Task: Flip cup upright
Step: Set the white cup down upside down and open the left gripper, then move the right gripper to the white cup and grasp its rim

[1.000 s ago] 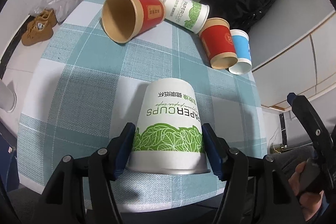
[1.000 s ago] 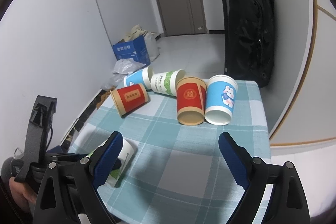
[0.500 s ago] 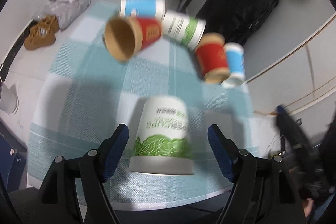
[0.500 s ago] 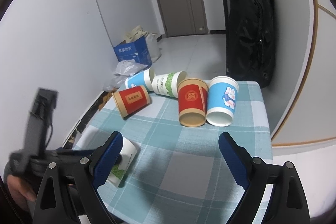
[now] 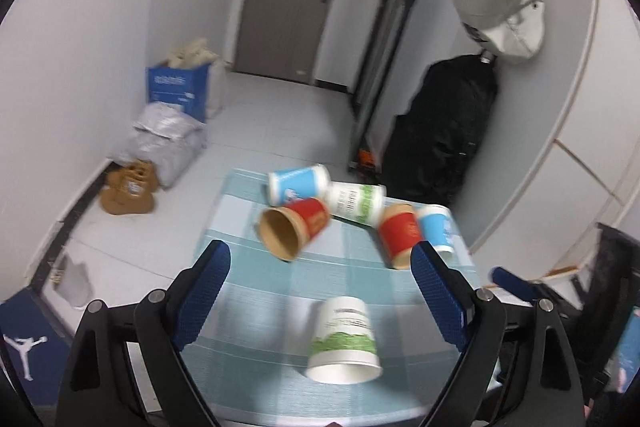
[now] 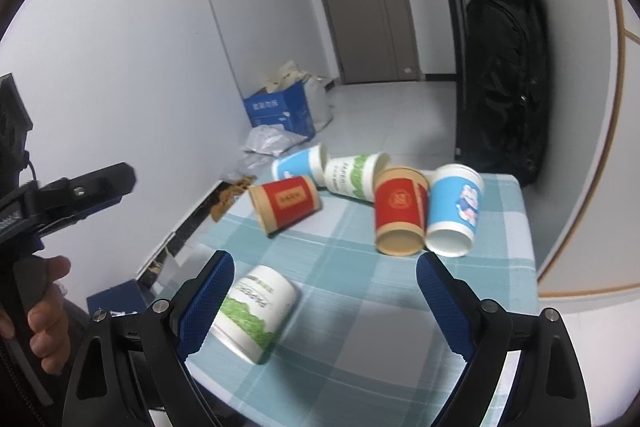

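A white paper cup with green leaves (image 5: pixel 344 343) stands upside down, mouth on the checked tablecloth (image 5: pixel 248 319), near the table's front edge. It also shows in the right wrist view (image 6: pixel 256 311), low on the left. My left gripper (image 5: pixel 320 291) is open and empty, raised above and behind this cup. My right gripper (image 6: pixel 324 301) is open and empty over the front of the table, the cup just inside its left finger (image 6: pixel 208 299).
Several cups lie on their sides at the far end: a red one (image 5: pixel 294 227), a blue one (image 5: pixel 298 183), a green-and-white one (image 5: pixel 356 201), another red one (image 5: pixel 398 235) and another blue one (image 5: pixel 436 227). A black bag (image 5: pixel 440 123) leans against the wall beyond.
My left gripper let go of the green-leaf cup, opened wide and pulled up and back. The cup stays upside down on the table. My right gripper moved slightly forward.
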Motion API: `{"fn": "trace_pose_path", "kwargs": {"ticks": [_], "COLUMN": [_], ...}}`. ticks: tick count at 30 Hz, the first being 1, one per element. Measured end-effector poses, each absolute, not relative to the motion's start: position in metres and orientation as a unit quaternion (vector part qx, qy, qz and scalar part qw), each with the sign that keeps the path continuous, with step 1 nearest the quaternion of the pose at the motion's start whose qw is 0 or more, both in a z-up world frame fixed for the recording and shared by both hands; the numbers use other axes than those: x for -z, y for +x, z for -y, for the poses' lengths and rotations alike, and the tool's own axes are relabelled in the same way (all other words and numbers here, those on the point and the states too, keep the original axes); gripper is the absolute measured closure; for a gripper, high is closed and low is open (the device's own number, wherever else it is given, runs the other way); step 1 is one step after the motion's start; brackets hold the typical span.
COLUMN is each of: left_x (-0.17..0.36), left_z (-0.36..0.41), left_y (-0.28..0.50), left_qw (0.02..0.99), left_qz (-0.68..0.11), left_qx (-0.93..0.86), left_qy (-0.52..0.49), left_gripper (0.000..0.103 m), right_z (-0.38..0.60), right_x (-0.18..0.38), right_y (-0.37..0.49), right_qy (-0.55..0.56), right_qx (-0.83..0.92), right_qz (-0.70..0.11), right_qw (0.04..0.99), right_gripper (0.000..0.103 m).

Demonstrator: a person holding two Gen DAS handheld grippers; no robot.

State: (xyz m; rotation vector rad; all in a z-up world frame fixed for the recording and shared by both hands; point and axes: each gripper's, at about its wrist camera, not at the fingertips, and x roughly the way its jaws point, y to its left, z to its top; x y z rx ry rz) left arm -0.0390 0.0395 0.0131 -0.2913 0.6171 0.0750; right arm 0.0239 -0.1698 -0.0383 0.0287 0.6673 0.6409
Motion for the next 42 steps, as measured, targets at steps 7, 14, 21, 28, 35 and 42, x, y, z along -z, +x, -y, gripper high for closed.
{"fn": "trace_pose_path", "kwargs": {"ticks": [7, 14, 21, 28, 35, 42], "left_x": [-0.022, -0.014, -0.021, -0.013, -0.012, -0.006], "left_z": [-0.051, -0.059, -0.061, -0.07, -0.077, -0.088], "left_y": [-0.05, -0.04, -0.049, -0.044, -0.042, -0.035], "left_qw": [0.953, 0.944, 0.948, 0.937, 0.933, 0.923], "left_qz": [-0.257, -0.287, -0.267, -0.295, -0.299, -0.318], "left_qx": [-0.069, -0.068, -0.08, -0.076, -0.079, -0.089], "left_qy": [-0.142, -0.151, -0.153, -0.173, -0.182, -0.199], "left_gripper": [0.014, 0.014, 0.014, 0.014, 0.014, 0.014], "right_z": [0.162, 0.155, 0.149, 0.14, 0.118, 0.092], "right_x": [0.026, 0.022, 0.024, 0.026, 0.041, 0.06], "right_y": [0.012, 0.013, 0.013, 0.008, -0.003, -0.022], "right_qy": [0.012, 0.011, 0.004, -0.016, -0.071, -0.157], "right_qx": [-0.33, -0.337, -0.34, -0.355, -0.397, -0.415], "right_qz": [-0.294, -0.292, -0.295, -0.299, -0.316, -0.317], "right_qw": [0.897, 0.895, 0.893, 0.885, 0.859, 0.838], "right_gripper": [0.01, 0.01, 0.01, 0.011, 0.011, 0.018]}}
